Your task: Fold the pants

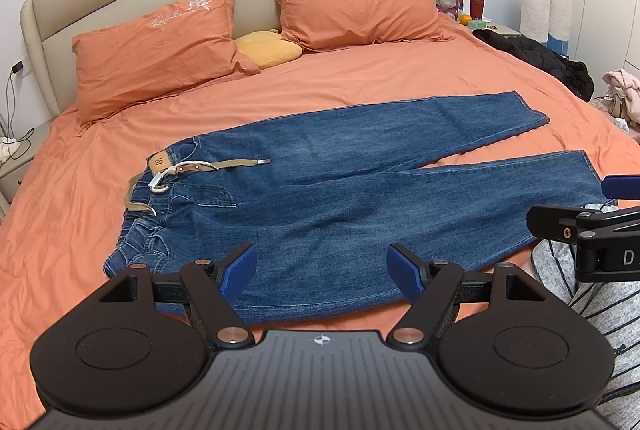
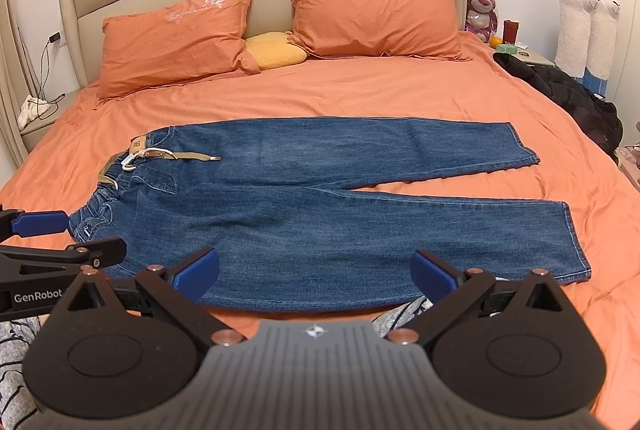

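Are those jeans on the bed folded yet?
Not yet. The jeans lie spread flat on the bed, both legs stretched out apart, waistband and belt showing.

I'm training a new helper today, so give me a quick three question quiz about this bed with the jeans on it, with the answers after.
1. True or false: the jeans lie spread flat on the bed with their two legs apart.
2. Which end of the jeans carries the belt: A, the waist end on the left; B, the leg ends on the right?
3. Fill in: both the left tongs and the right tongs are ____ and hold nothing.

Key: 1 true. 2 A. 3 open.
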